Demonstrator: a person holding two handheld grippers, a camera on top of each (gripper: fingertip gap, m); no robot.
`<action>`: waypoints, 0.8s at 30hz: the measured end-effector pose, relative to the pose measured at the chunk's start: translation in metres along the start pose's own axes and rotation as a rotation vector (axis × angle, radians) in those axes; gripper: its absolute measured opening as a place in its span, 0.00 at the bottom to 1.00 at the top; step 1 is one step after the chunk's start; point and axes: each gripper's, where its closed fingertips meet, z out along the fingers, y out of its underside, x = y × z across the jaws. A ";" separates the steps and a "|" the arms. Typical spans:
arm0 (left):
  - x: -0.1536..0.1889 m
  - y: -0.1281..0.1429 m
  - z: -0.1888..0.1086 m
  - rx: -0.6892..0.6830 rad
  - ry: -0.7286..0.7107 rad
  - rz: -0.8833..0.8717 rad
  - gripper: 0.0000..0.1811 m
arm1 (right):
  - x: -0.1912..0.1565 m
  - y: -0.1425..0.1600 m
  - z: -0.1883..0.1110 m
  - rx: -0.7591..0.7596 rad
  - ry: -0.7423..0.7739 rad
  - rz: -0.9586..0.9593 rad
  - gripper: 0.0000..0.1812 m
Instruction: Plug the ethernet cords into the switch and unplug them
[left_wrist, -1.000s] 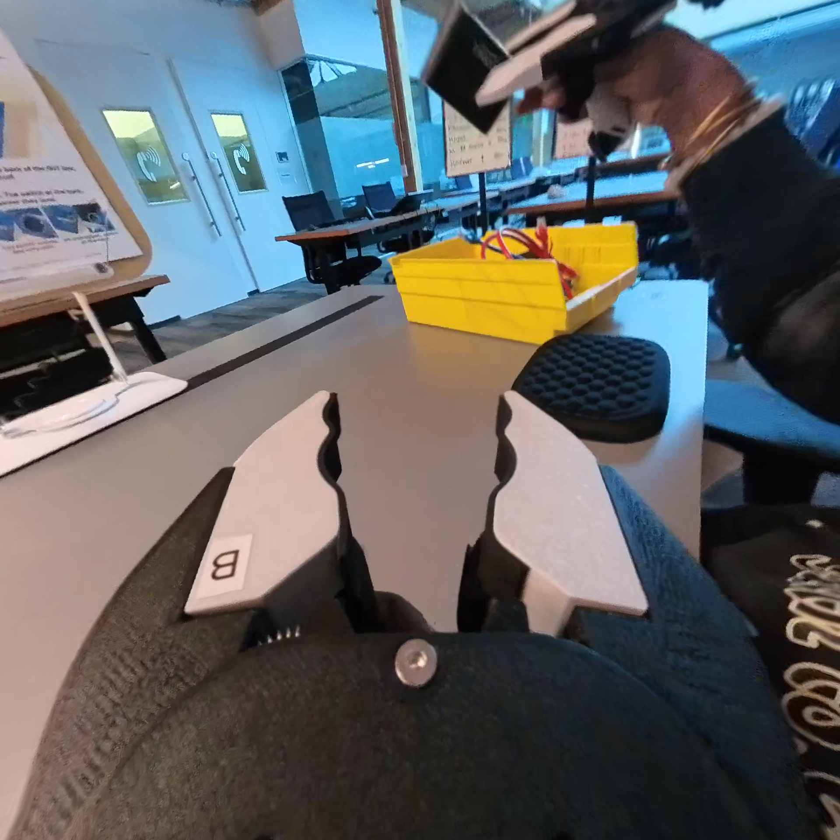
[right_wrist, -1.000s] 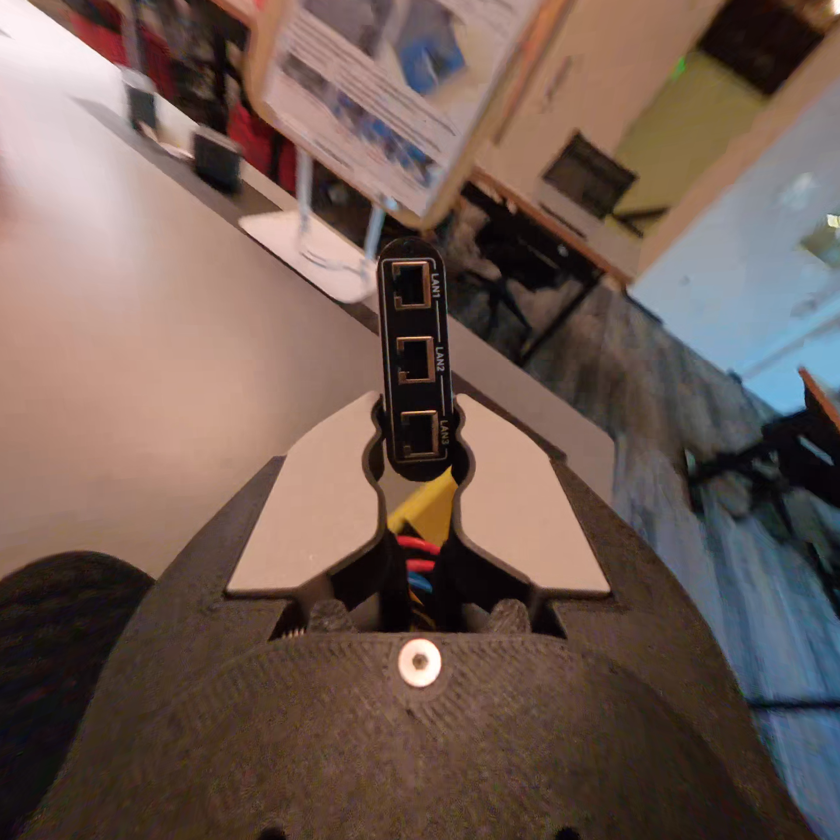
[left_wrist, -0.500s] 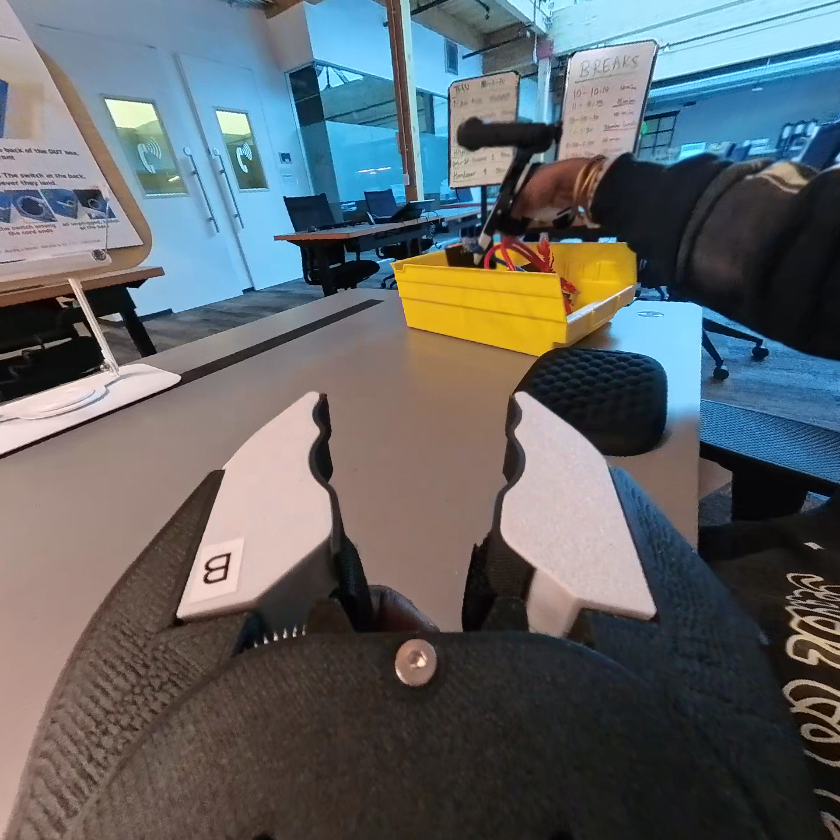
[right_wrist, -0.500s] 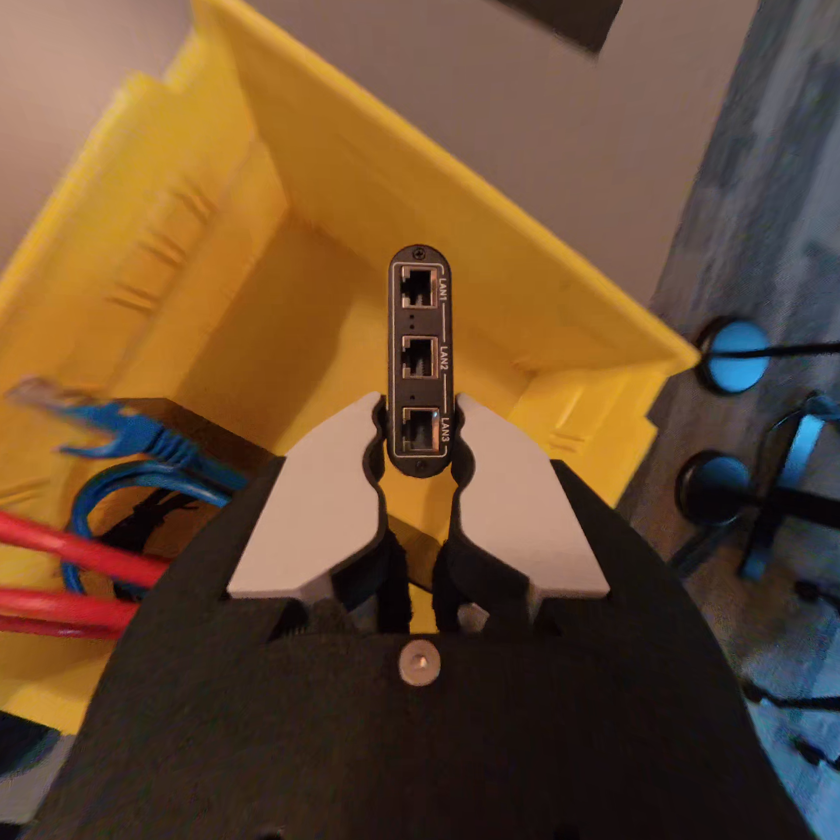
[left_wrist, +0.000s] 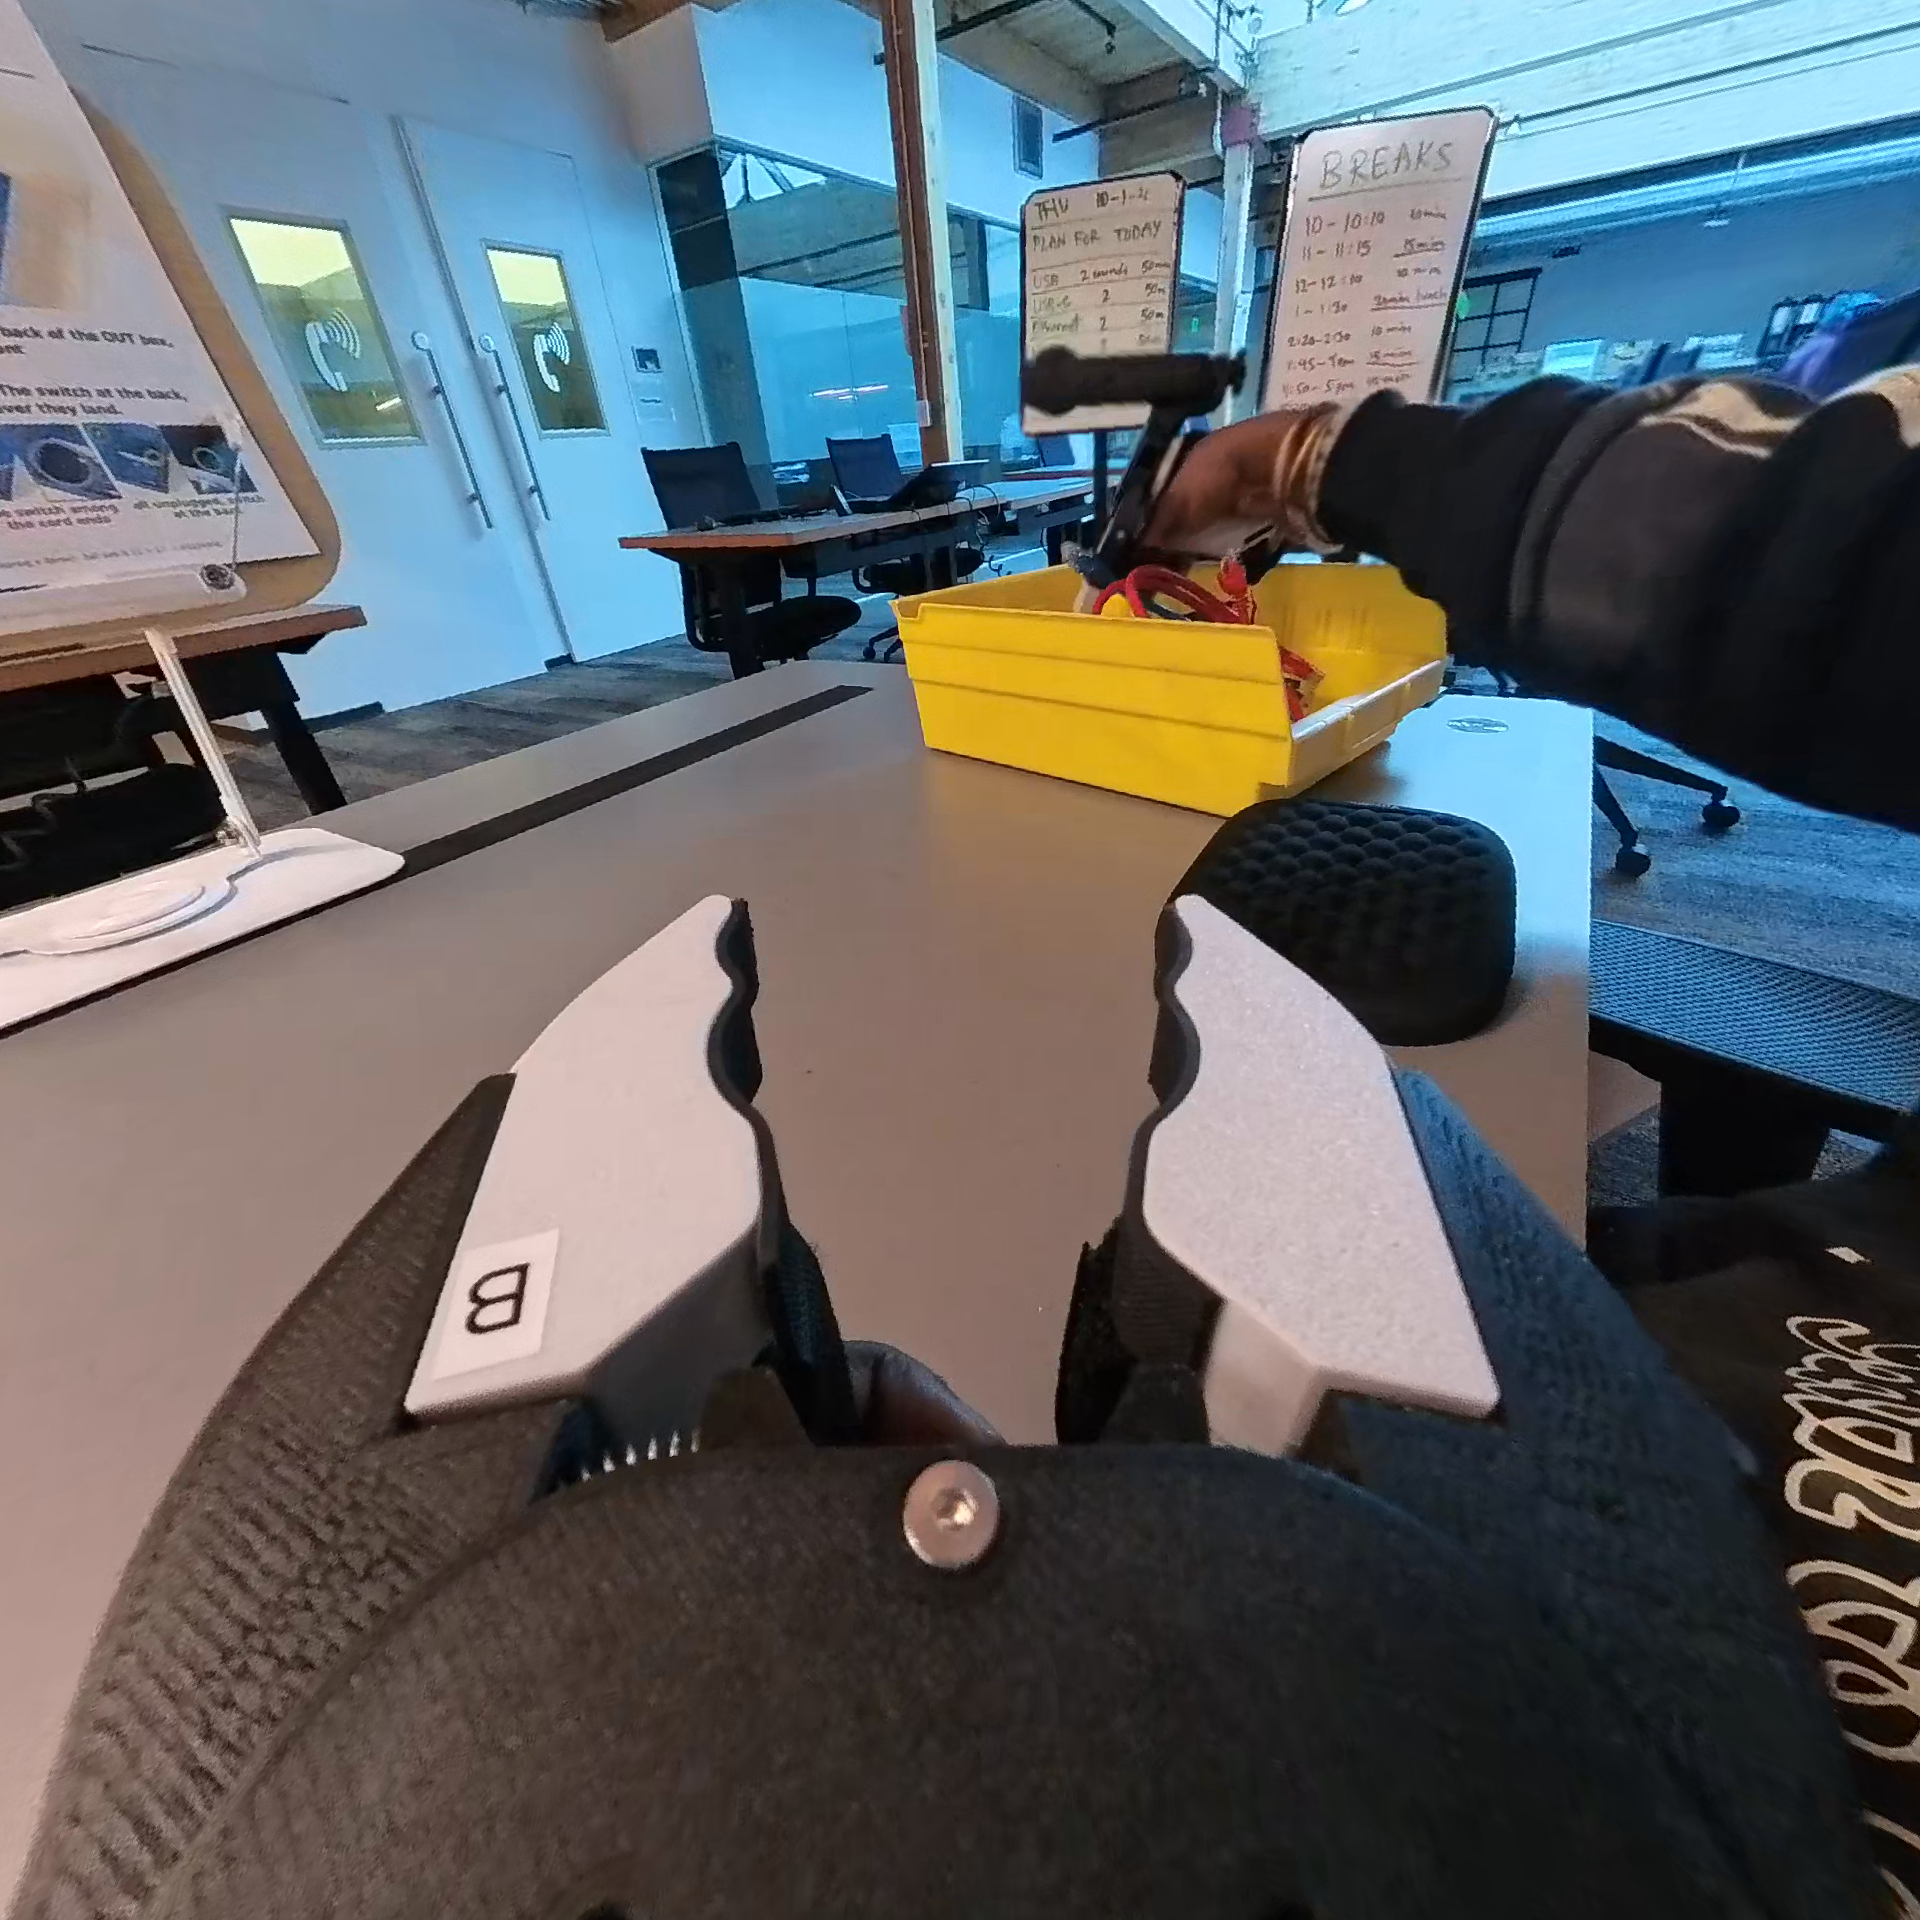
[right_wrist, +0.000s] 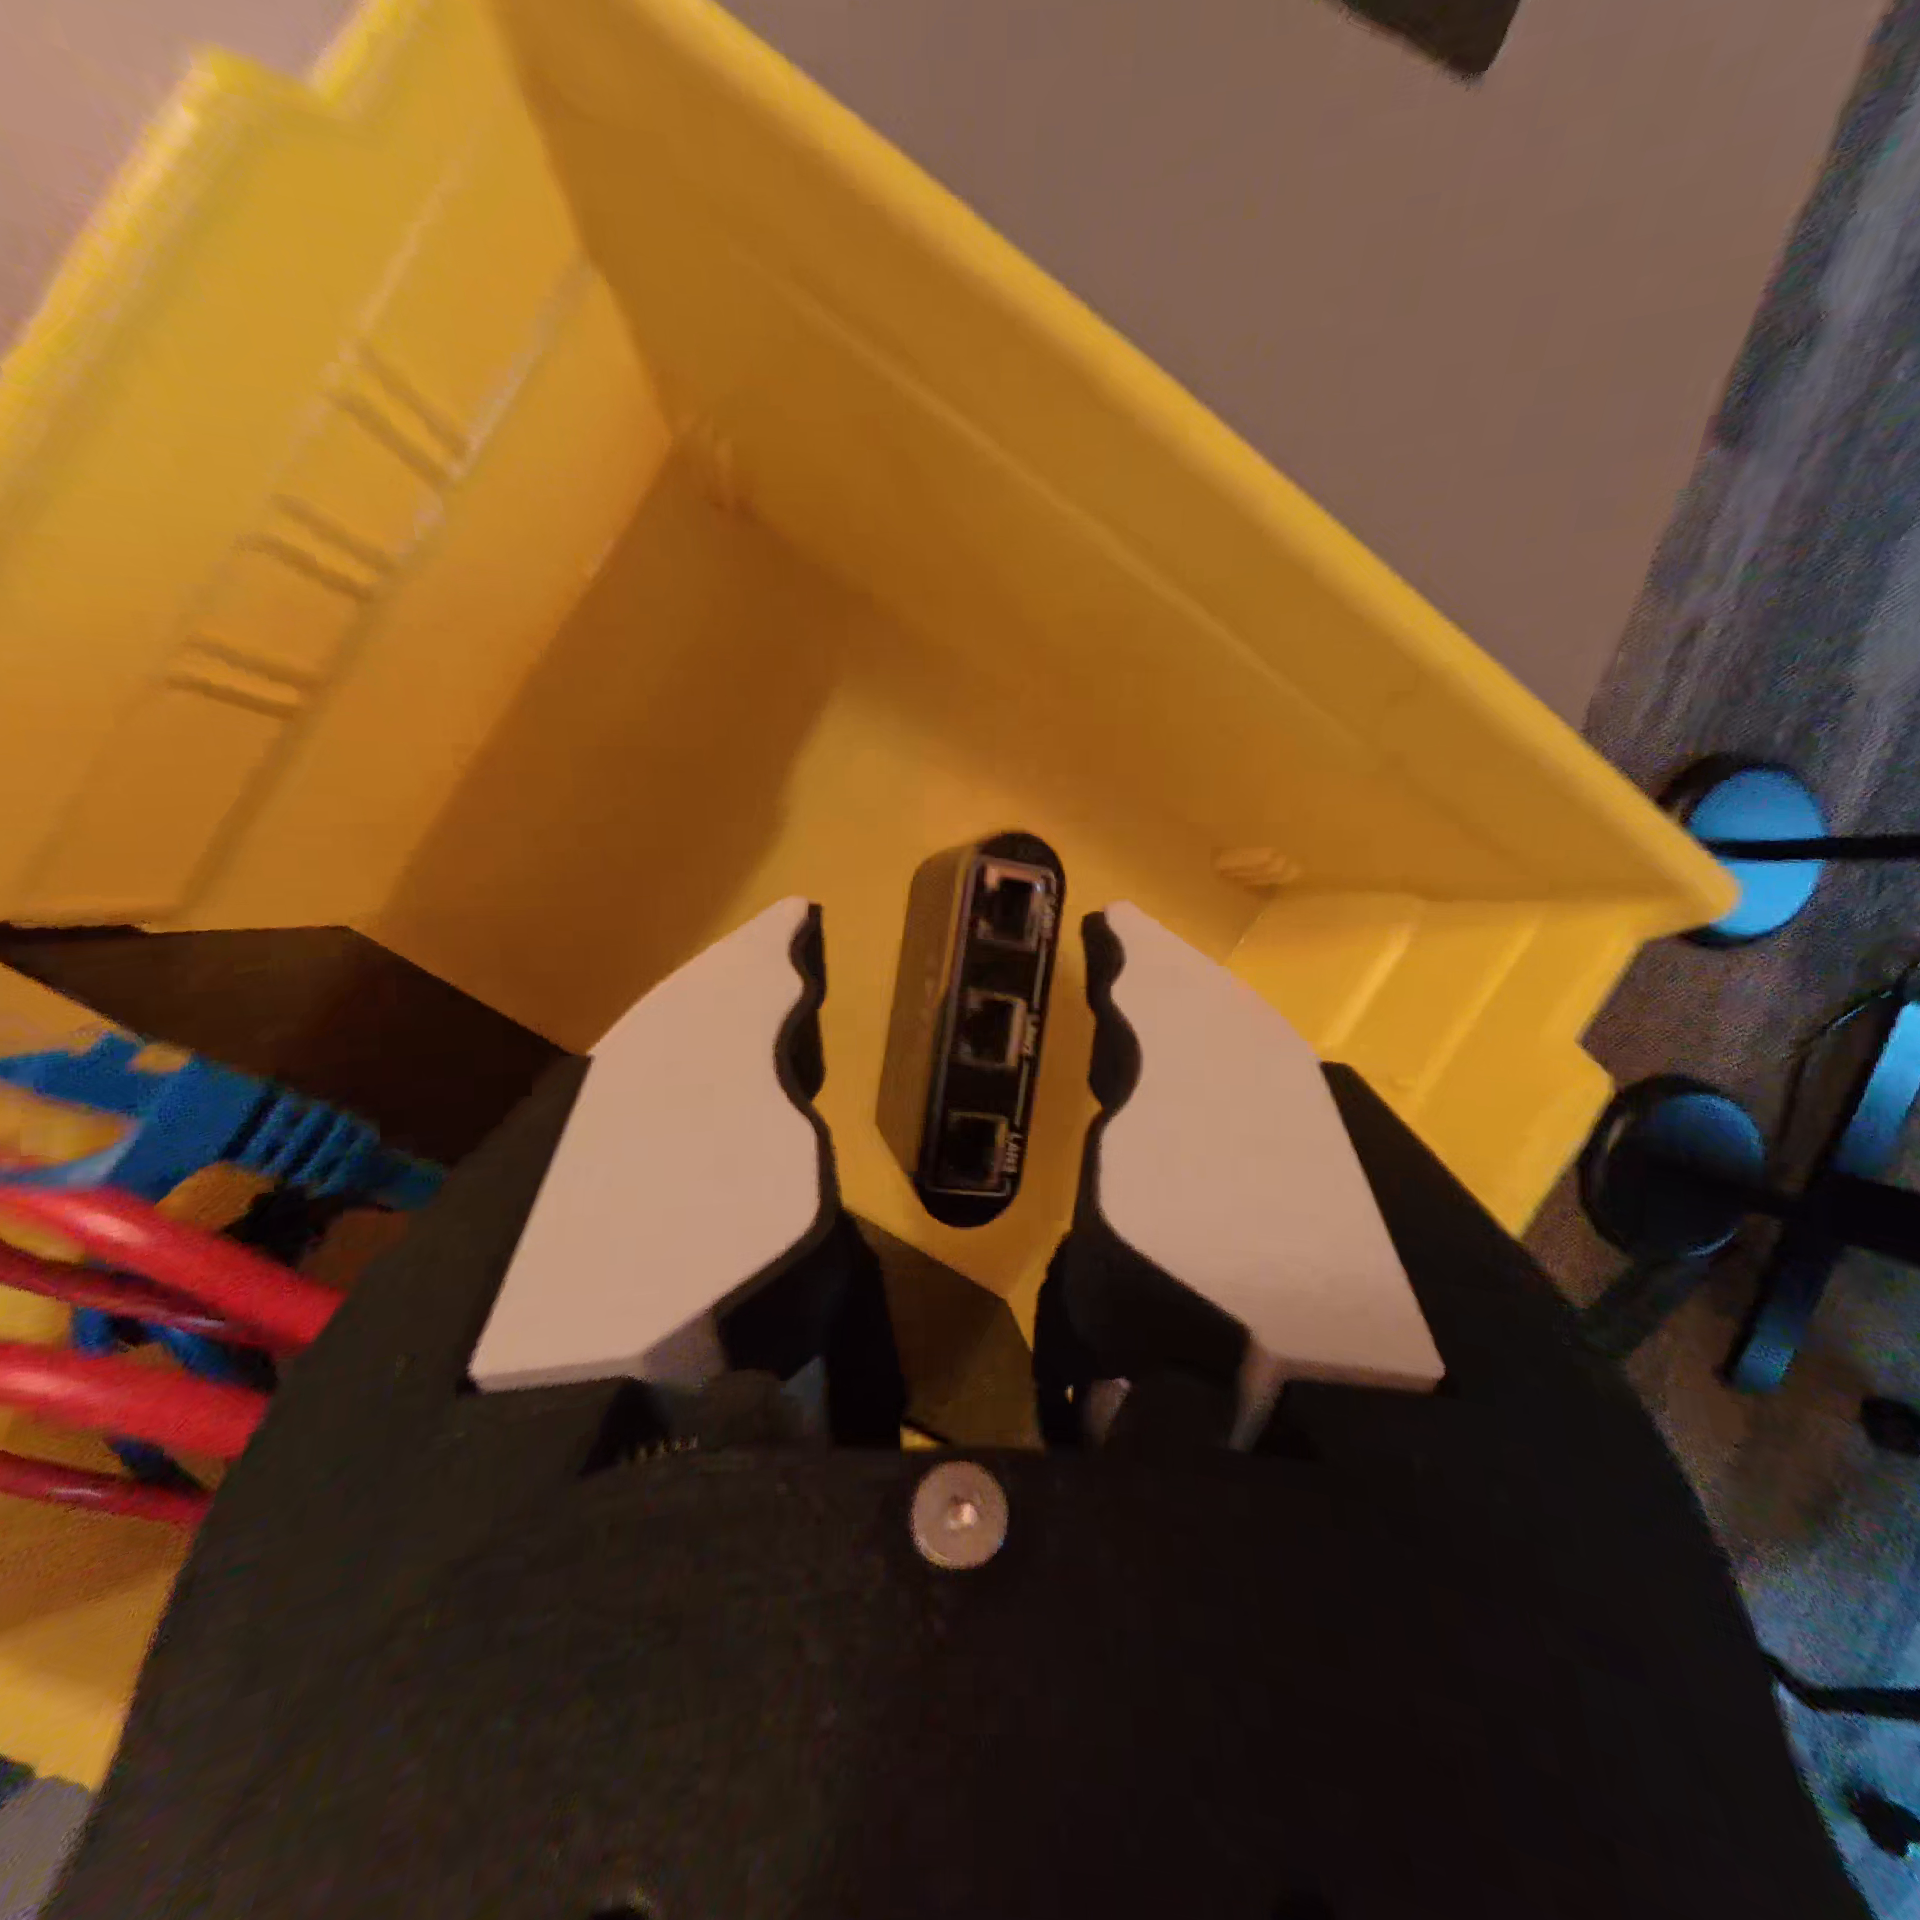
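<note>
- Right gripper (right_wrist: 951, 1049) over the yellow bin (right_wrist: 1039, 488), jaws wide, nothing clamped.
- Switch (right_wrist: 971, 1023) between the spread fingers, ports up, touching neither; probably resting on the bin floor, though blur makes that unsure.
- Red and blue cords (right_wrist: 145, 1340) heaped at the bin's other end, unplugged.
- Left gripper (left_wrist: 951, 1023) low over the grey table (left_wrist: 935, 904), wide and empty, well apart from the bin.
- Step in hand: likely setting the switch down in the bin.
- Next: lift clear without nudging the switch.
</note>
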 end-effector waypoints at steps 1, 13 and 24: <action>0.000 0.000 0.000 -0.002 0.001 0.002 0.40 | 0.001 -0.002 -0.007 0.031 0.019 -0.006 0.29; 0.001 -0.001 0.000 0.003 0.009 -0.001 0.40 | -0.005 0.107 -0.124 0.351 0.248 0.158 0.41; 0.002 0.004 0.004 -0.035 0.013 0.013 0.40 | -0.041 0.140 -0.073 0.427 0.123 0.157 0.09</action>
